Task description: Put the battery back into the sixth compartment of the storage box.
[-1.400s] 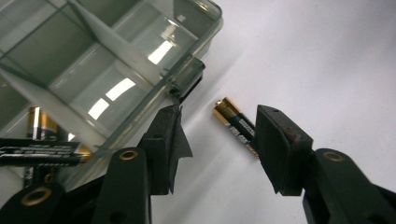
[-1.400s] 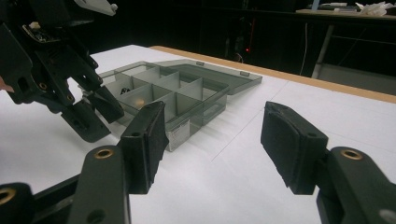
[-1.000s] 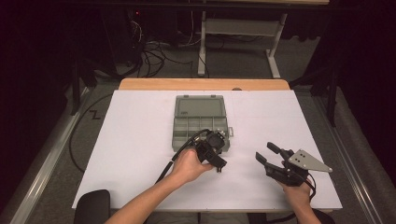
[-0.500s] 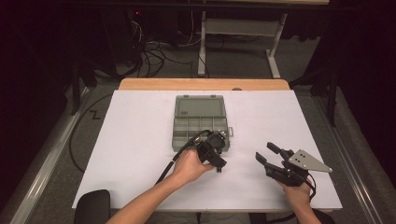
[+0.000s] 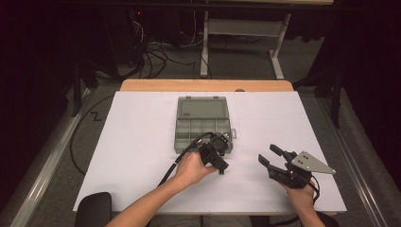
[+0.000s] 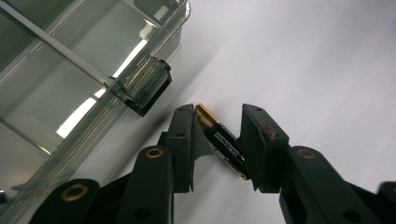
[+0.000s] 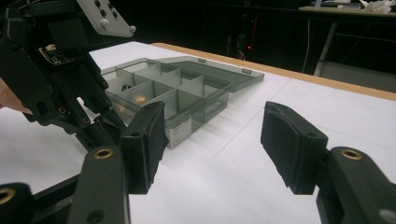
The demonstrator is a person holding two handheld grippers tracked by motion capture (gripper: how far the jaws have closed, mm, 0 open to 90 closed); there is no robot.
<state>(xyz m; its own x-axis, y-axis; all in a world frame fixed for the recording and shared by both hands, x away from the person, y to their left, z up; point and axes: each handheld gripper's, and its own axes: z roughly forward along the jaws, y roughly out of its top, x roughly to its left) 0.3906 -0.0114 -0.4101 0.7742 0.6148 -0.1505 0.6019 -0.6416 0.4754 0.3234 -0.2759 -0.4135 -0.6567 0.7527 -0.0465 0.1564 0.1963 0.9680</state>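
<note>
A grey clear compartment box (image 5: 203,127) lies open mid-table, its lid folded back flat. By its near right corner my left gripper (image 5: 219,164) points down at the white table. In the left gripper view, its jaws (image 6: 217,114) have just been closing and now pinch a small black chip with a gold edge (image 6: 224,142), which lies slanted between the pads beside the box's latch (image 6: 144,86). My right gripper (image 5: 267,153) hovers to the right, open with nothing between its pads (image 7: 215,116), facing the box (image 7: 173,88) and the left gripper (image 7: 70,70).
White sheet (image 5: 142,142) covers the table, with a wooden edge (image 5: 208,85) at the far side. A black chair back (image 5: 92,208) sits near the front left corner. Cables and a desk frame stand on the floor beyond.
</note>
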